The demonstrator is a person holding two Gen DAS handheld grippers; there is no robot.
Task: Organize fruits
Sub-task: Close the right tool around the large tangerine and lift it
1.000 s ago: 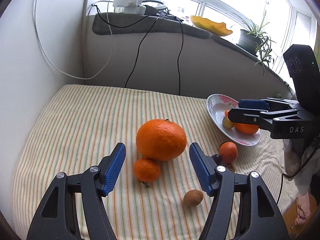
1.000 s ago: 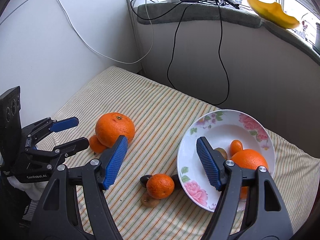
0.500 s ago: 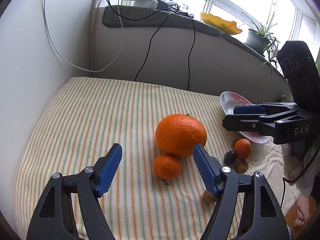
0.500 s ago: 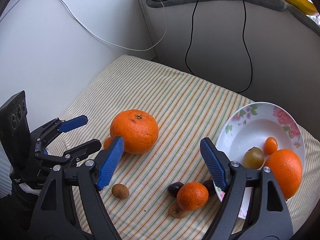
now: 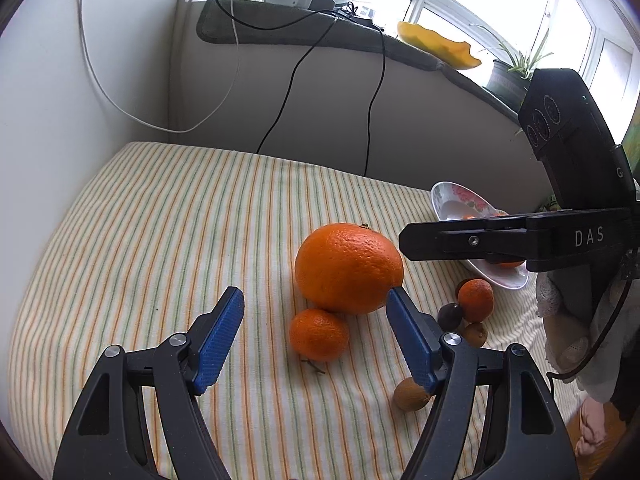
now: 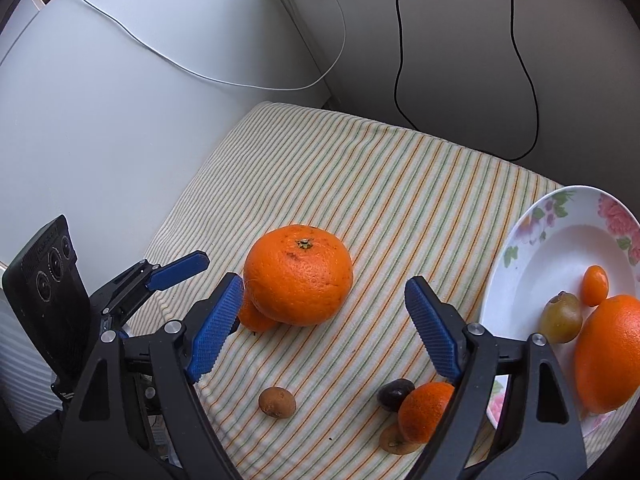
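Note:
A large orange (image 5: 349,268) (image 6: 298,275) lies on the striped cloth with a small mandarin (image 5: 319,334) (image 6: 252,317) touching its near side. My left gripper (image 5: 316,328) is open and empty, its jaws on either side of the mandarin. My right gripper (image 6: 324,312) is open and empty, close above and beside the large orange; it shows in the left wrist view (image 5: 404,236) too. A floral plate (image 6: 520,264) (image 5: 444,196) holds an orange (image 6: 608,352), a tiny orange fruit (image 6: 595,285) and an olive-brown fruit (image 6: 561,317).
A second mandarin (image 6: 424,410) (image 5: 475,300), a dark plum-like fruit (image 6: 395,394) and a brown fruit (image 6: 394,442) cluster by the plate. A lone brown fruit (image 6: 277,401) (image 5: 410,394) lies apart. Walls bound the cloth at the left and back, with hanging cables (image 5: 372,92).
My right gripper has moved left, away from the plate, to the large orange. My left gripper has shifted left a little, so the fruits now sit further right between its jaws.

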